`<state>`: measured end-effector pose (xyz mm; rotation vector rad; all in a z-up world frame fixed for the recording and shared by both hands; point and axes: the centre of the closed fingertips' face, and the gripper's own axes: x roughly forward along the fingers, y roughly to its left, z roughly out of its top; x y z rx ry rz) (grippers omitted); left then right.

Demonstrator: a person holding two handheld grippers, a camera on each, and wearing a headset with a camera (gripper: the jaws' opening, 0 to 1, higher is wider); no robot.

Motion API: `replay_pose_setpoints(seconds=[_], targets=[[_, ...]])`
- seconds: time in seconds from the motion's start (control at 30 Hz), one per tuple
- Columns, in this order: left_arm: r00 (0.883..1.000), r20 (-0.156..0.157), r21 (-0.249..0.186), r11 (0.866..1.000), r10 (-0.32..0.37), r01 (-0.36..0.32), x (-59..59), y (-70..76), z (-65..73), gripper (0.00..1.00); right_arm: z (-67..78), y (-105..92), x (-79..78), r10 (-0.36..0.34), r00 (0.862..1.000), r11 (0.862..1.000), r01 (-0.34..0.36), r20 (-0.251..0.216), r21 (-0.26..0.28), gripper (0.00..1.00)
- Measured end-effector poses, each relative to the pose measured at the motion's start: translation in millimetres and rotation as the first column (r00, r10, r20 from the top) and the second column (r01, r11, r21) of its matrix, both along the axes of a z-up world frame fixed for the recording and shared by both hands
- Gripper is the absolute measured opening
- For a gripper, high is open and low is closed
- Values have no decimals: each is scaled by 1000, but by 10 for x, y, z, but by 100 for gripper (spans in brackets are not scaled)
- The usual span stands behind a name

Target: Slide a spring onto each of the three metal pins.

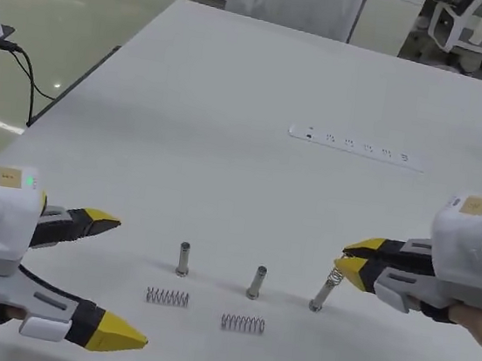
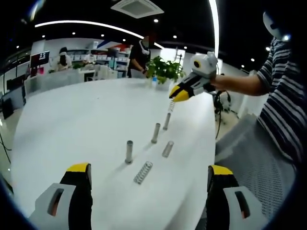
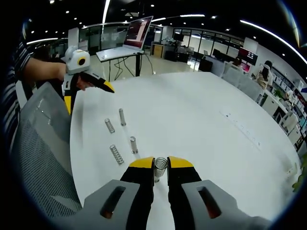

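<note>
yellow-tipped right gripper point(image 1: 344, 257) clamps a half-hidden coiled steel spring point(image 3: 161, 164) atop a leaning grey metal pin point(image 1: 322, 296); left gripper point(image 1: 130, 280) hovers, jaws wide apart.

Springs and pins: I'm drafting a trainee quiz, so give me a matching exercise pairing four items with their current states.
Items:
1. left gripper
2. right gripper
3. left pin
4. leftmost spring

States:
A. lying flat on the table
B. shut on the third spring at the top of the right pin
C. open, holding nothing
D. standing upright, bare

Pairs: 1-C, 2-B, 3-D, 4-A
</note>
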<state>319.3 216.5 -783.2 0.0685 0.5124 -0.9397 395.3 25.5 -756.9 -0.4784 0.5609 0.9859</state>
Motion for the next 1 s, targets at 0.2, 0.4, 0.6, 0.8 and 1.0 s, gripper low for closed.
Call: replay_pose_setpoints(seconds=[0.2, 0.4, 0.6, 0.8, 1.0], targets=[[1000, 2, 0, 1000, -2, 2, 1, -13, 5, 98, -28, -6, 11, -4, 1000, 1000, 4, -5, 1, 7], [1000, -1, -2, 1000, -2, 2, -9, -26, -3, 98, -89, -1, 9, -4, 1000, 1000, 4, -11, -10, 7], [1000, -2, -5, 1000, 0, -1, -20, -27, 0, 98, -215, -1, 11, -4, 1000, 1000, 4, -25, -25, 7], [1000, -4, -6, 1000, 2, -2, -20, -23, -1, 97, -378, 3, 6, -3, 999, 999, 1, -43, -53, 7], [1000, -7, -5, 1000, 1, -1, -24, -25, -11, 97, -523, 0, 3, -13, 998, 998, 9, -64, -69, 7]])
